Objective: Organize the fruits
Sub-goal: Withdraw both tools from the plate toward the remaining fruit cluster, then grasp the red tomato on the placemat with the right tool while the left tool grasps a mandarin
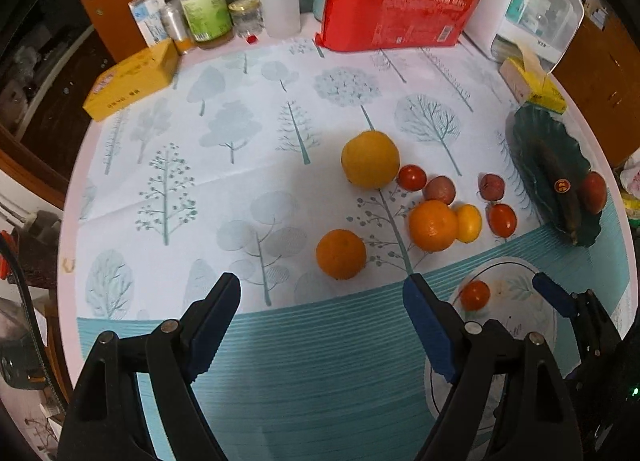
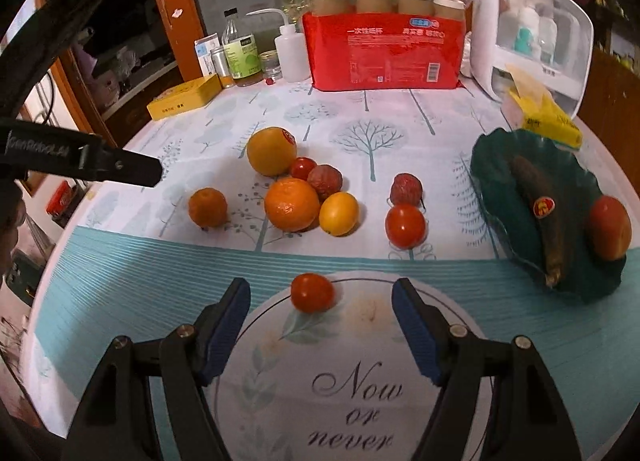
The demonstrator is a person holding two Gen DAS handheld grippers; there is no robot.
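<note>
My right gripper (image 2: 320, 290) is open over a white "Now or never" plate (image 2: 360, 401). A cherry tomato (image 2: 312, 293) lies on the plate between the fingertips, clear of both pads. My left gripper (image 1: 322, 289) is open and empty, just short of a small mandarin (image 1: 341, 254). Behind it lie a big yellow-orange fruit (image 1: 370, 159), an orange (image 1: 433, 225), a small yellow fruit (image 1: 469, 223), two tomatoes and two brownish-red fruits. At the right, a dark green leaf dish (image 2: 500, 165) holds a dark banana (image 2: 540, 217) and a red fruit (image 2: 610, 227).
Along the table's back stand a red pack of paper cups (image 2: 384, 49), bottles (image 2: 240, 53), a yellow box (image 2: 184, 97), a white clear-fronted case (image 2: 532, 37) and a yellow tissue pack (image 2: 548, 113). The round table's edge curves close on the left and right.
</note>
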